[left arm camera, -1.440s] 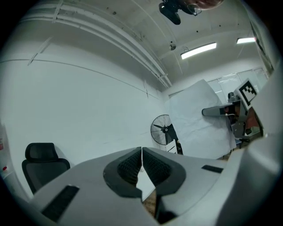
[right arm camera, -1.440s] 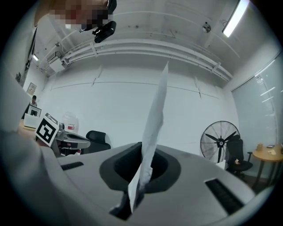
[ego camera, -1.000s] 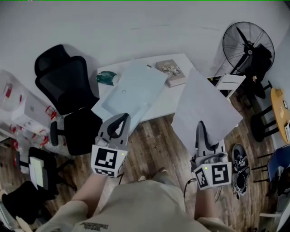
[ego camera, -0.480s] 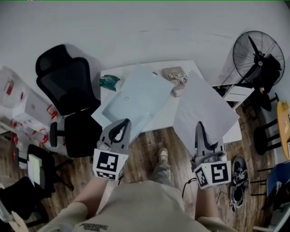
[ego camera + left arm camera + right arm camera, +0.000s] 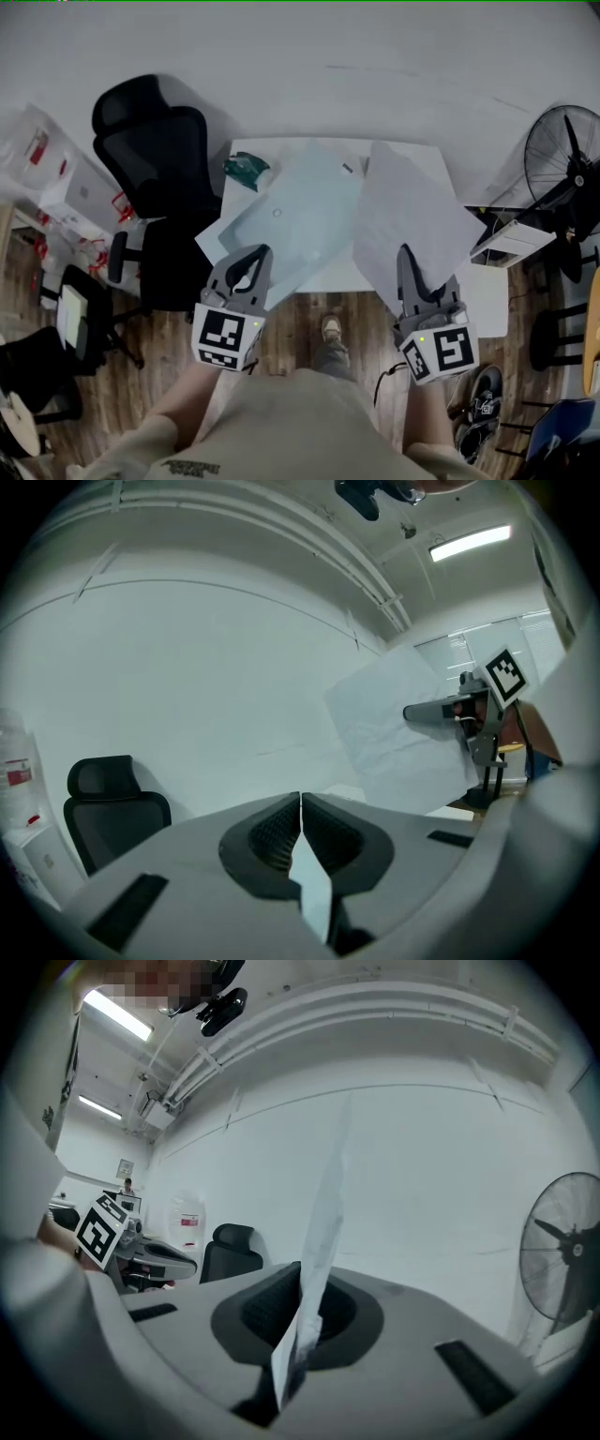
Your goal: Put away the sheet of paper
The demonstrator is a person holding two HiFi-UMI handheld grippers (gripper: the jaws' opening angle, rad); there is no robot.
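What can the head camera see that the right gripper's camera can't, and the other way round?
Only the head view shows the white table, the blue folder above it and the person's shoe. Only the right gripper view shows the ceiling light and, close up, its jaws pinching the edge of the sheet of paper. Both show that paper, the black chair and the fan.
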